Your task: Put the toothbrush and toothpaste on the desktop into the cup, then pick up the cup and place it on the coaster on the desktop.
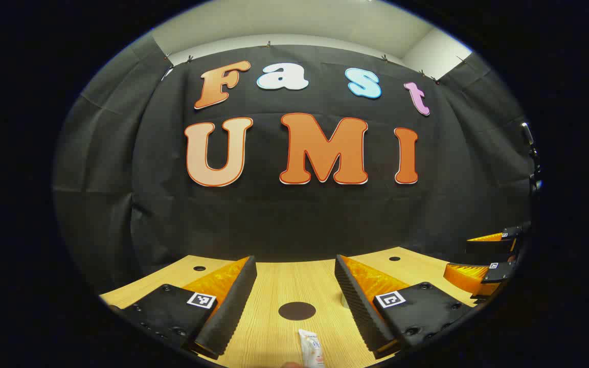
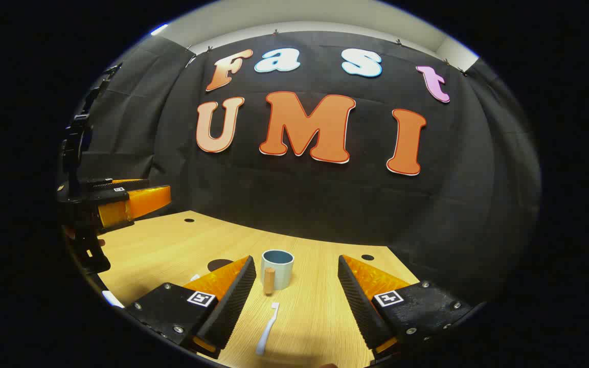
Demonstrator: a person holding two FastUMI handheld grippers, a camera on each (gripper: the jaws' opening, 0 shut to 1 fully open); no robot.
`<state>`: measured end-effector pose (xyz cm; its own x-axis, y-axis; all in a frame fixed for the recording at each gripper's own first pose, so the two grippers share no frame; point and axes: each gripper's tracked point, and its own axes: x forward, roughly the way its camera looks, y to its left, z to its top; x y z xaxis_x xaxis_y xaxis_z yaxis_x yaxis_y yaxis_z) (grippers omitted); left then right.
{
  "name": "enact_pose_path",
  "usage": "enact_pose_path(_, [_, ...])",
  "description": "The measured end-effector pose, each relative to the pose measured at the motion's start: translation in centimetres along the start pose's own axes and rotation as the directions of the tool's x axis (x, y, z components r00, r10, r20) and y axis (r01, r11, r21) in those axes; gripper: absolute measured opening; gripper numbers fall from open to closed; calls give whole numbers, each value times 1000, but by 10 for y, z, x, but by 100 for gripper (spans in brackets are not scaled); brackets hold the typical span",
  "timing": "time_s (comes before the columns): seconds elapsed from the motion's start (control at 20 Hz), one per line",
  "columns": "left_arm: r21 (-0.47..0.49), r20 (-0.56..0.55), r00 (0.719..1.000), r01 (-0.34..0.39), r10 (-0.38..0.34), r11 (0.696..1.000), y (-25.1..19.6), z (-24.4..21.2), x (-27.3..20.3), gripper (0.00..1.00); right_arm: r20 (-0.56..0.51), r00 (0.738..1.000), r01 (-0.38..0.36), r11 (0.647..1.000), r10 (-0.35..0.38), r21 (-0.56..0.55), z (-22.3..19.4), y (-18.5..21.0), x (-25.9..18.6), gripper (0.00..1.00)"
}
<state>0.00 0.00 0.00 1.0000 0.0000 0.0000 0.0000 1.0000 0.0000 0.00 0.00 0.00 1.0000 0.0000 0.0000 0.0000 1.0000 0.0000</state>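
- Fingers: left gripper [image 1: 295,301] spread wide, nothing between them; right gripper [image 2: 297,301] same, spread wide & empty. Both hover low over the desktop [image 2: 172,245].
- Left gripper view, L to R: dark round coaster [image 1: 297,311] lies flat on the wood between the fingers; toothpaste [image 1: 311,348] tube lies flat just nearer the camera than the coaster, apart from it, cut off by the view's edge. Right gripper shows far right, raised off the table.
- Right gripper view, L to R: left gripper held up at far left; dark round patch by the left finger, prob the coaster, mostly hidden. Toothbrush [image 2: 267,322] lies flat between the fingers, head pointing toward the cup [image 2: 277,269]. Cup stands upright beyond it, handle facing the camera.
- Cup contents: what shows of the inside looks empty; bottom not visible.
- Progress: looks like nothing done yet. Brush & paste both on the wood, cup not on the coaster.
- Left to do: brush in, paste in, then lift cup onto coaster.
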Motion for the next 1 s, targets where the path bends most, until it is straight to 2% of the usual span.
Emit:
enact_pose_path(0.45, [6, -11, 1000, 12, -12, 1000, -7, 1, 6, 99, -5, 999, -36, 999, 36, 28, 1, 4, 5, 97])
enact_pose_path(0.7, [7, -105, 994, 29, -28, 1000, -15, -27, 9, 99, -67, 996, -51, 998, 54, 43, -16, 11, 5, 97])
enact_pose_path(0.8, [-4, -151, 988, 40, -40, 999, -16, -37, 9, 96, -91, 994, -53, 997, 57, 47, -21, 11, 6, 97])
enact_pose_path(1.0, [-14, -236, 970, 51, -52, 999, -26, -66, 11, 98, -154, 985, -62, 995, 74, 80, -39, 16, 10, 96])
